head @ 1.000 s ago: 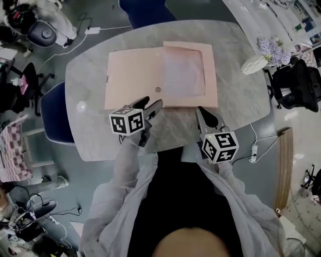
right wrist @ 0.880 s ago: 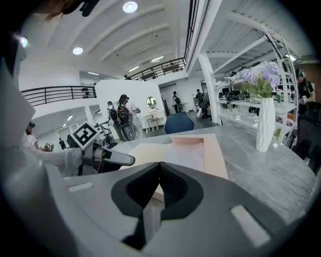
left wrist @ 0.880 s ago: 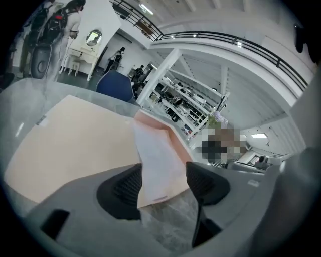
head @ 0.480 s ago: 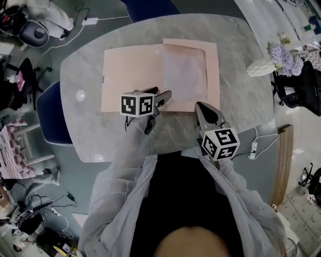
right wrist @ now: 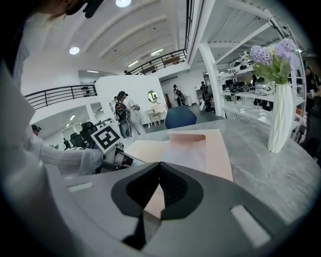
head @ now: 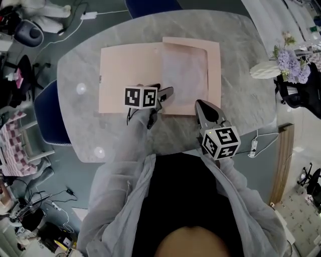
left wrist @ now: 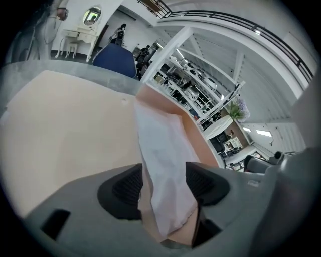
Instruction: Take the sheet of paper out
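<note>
An open pink folder (head: 130, 75) lies flat on the marble table (head: 241, 100). A pale translucent sheet of paper (head: 184, 70) sits in its right-hand pocket. My left gripper (head: 161, 93) is over the folder's near edge at the middle, open, with the sheet's near corner (left wrist: 160, 150) lying between its pads (left wrist: 125, 185). My right gripper (head: 199, 104) rests at the folder's near right corner. Its jaws meet at the tips (right wrist: 160, 168), and a bit of pink folder (right wrist: 215, 150) shows behind them. The left gripper (right wrist: 120, 159) also shows in the right gripper view.
A white vase of purple flowers (head: 266, 69) lies toward the table's right edge, standing upright in the right gripper view (right wrist: 281, 123). A blue chair (head: 45, 113) stands at the table's left side, another at the far side (head: 150, 6). Cables run along the floor.
My left gripper has moved forward and right, from the bare table onto the folder's near edge, around the sheet's corner. My right gripper has edged forward to the folder's corner.
</note>
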`<action>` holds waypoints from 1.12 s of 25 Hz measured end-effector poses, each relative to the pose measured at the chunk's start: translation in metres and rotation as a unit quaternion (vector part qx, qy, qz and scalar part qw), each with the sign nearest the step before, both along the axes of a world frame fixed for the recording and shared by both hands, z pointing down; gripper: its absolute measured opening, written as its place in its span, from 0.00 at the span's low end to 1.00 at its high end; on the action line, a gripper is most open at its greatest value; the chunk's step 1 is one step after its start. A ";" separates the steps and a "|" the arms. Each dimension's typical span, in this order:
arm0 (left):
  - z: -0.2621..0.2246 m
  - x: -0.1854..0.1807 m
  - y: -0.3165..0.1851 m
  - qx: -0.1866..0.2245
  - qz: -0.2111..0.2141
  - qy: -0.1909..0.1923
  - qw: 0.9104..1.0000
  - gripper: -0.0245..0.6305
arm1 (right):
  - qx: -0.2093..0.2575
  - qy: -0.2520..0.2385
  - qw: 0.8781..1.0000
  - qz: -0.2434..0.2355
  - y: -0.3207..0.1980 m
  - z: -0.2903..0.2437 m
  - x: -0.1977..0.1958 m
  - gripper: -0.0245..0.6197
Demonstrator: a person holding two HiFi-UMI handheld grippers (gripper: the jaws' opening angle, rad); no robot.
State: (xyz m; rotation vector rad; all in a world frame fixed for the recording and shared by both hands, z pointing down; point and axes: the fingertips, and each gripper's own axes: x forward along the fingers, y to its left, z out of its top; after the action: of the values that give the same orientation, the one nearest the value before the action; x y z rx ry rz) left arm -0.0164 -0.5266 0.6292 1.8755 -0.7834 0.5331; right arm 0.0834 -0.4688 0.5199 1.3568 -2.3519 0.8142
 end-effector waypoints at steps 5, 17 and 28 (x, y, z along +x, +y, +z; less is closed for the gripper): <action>0.008 0.004 0.001 -0.015 0.009 -0.015 1.000 0.41 | -0.004 -0.004 1.000 0.004 -0.006 0.004 0.003 0.06; 0.027 -0.016 -0.008 0.031 0.049 -0.125 0.990 0.05 | -0.010 -0.003 1.000 0.002 -0.018 0.014 0.002 0.06; 0.010 -0.023 -0.007 0.038 0.010 -0.090 0.995 0.04 | -0.004 -0.003 1.000 0.008 -0.015 0.007 0.007 0.06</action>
State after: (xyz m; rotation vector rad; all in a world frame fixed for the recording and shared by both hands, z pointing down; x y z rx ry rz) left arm -0.0392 -0.5341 0.6397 1.9260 -0.9145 0.7015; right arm 0.0904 -0.4833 0.5264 1.3742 -2.3428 0.8313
